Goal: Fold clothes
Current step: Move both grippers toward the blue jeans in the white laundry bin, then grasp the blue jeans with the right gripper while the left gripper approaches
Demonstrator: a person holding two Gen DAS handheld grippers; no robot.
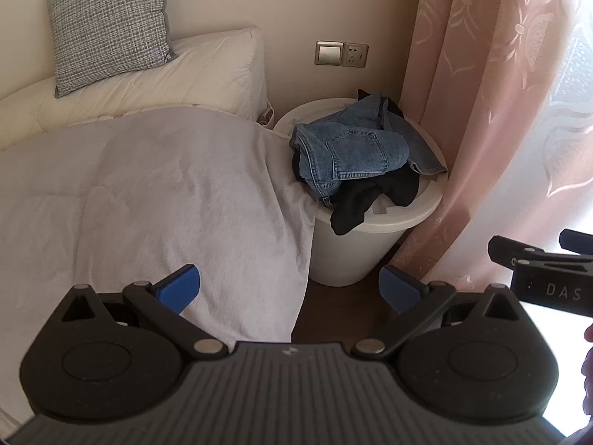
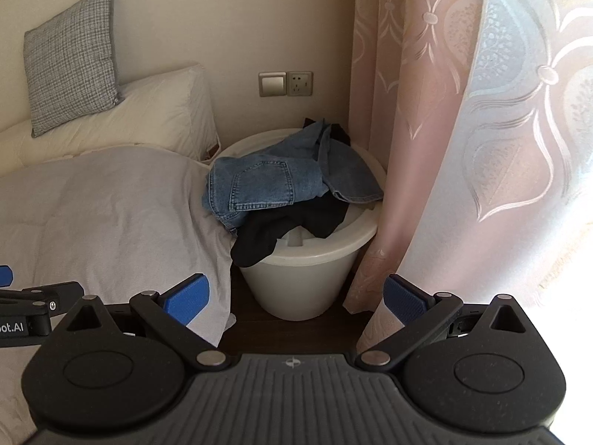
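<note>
Blue denim jeans (image 1: pixel 355 148) (image 2: pixel 267 181) lie crumpled on top of a white round bin (image 1: pixel 355 256) (image 2: pixel 307 282) beside the bed. A black garment (image 1: pixel 370 196) (image 2: pixel 289 230) lies under them and hangs over the bin's front rim. My left gripper (image 1: pixel 291 289) is open and empty, held short of the bin, over the duvet's edge and the floor. My right gripper (image 2: pixel 296 296) is also open and empty, just in front of the bin. Each gripper shows at the edge of the other's view.
A pale grey duvet (image 1: pixel 148 193) (image 2: pixel 111 215) covers the bed on the left and drapes against the bin. White pillows (image 1: pixel 185 74) and a checked cushion (image 1: pixel 107 26) sit at the head. A pink curtain (image 1: pixel 500 111) (image 2: pixel 463 129) hangs right of the bin. Dark floor (image 2: pixel 252 326) shows below.
</note>
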